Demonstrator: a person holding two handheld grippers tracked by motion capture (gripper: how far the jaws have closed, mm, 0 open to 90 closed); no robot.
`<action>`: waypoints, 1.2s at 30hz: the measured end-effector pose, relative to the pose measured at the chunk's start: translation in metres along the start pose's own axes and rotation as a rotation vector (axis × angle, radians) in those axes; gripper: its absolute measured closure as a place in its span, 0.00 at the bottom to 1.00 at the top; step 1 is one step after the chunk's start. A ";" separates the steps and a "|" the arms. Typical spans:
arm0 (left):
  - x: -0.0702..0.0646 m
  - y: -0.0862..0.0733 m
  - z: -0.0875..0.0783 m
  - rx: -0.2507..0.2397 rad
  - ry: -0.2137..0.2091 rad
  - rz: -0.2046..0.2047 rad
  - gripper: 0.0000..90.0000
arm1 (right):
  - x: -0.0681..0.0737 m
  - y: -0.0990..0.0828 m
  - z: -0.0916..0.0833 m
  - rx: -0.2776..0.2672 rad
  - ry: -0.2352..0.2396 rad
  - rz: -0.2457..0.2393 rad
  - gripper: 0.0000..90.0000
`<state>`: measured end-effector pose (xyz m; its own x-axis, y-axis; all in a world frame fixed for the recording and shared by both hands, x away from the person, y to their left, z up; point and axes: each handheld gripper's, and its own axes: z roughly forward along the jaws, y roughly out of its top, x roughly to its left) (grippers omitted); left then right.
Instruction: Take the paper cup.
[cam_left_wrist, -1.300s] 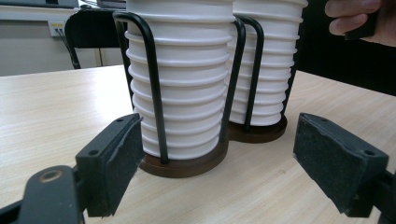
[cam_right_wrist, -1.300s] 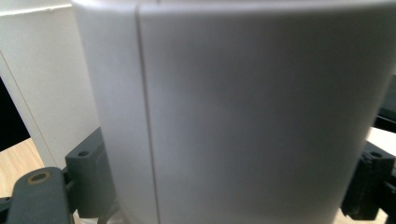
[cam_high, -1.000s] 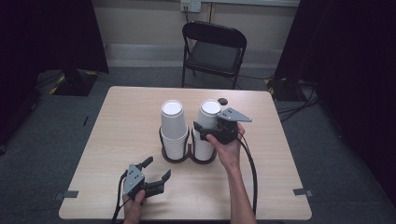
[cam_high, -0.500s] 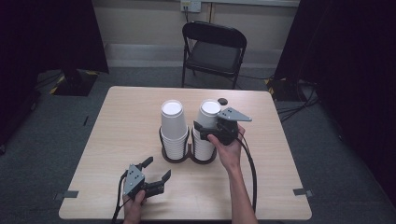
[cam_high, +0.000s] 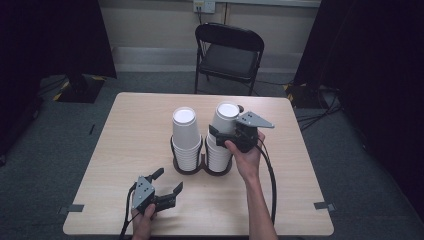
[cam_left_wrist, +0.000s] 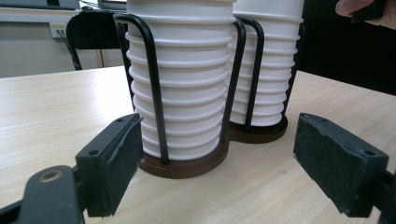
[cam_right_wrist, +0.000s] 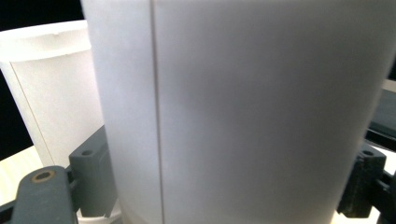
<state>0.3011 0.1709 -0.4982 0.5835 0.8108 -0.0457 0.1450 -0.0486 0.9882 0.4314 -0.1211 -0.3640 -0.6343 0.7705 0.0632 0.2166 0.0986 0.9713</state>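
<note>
Table (cam_high: 125, 150): light wood, rectangular, seen from above; a black folding chair (cam_high: 227, 55) stands beyond its 12 o'clock edge.

Cup holder (cam_high: 202, 165): dark twin-ring base with black wire uprights, sitting near the table centre. It carries two stacks of white paper cups, the left stack (cam_high: 186, 137) and the right stack (cam_high: 221, 137), standing side by side and upright.

Right gripper (cam_high: 226, 135): held at the 3 o'clock side of the right stack, at the level of the top cup (cam_right_wrist: 243, 112). Its jaws straddle that cup, one on each flank, at or very near the wall; actual contact cannot be confirmed.

Left gripper (cam_high: 167, 185): low over the table at 7 o'clock from the holder, well apart from it. Jaws spread wide, pads (cam_left_wrist: 119, 163) bare, nothing between them; they face the left stack.
</note>
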 end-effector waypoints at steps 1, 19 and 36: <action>0.000 0.000 0.000 0.000 -0.001 -0.001 0.18 | 0.000 0.001 0.000 -0.004 0.001 0.000 0.16; 0.002 0.000 0.000 -0.010 0.007 -0.037 0.18 | 0.001 0.012 -0.008 -0.057 0.012 -0.002 0.16; 0.000 0.000 0.000 0.001 0.002 0.003 0.19 | 0.002 0.033 -0.014 -0.109 0.017 0.009 0.16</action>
<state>0.3011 0.1706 -0.4981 0.5826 0.8116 -0.0430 0.1441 -0.0510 0.9882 0.4275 -0.1252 -0.3283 -0.6452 0.7603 0.0745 0.1409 0.0226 0.9898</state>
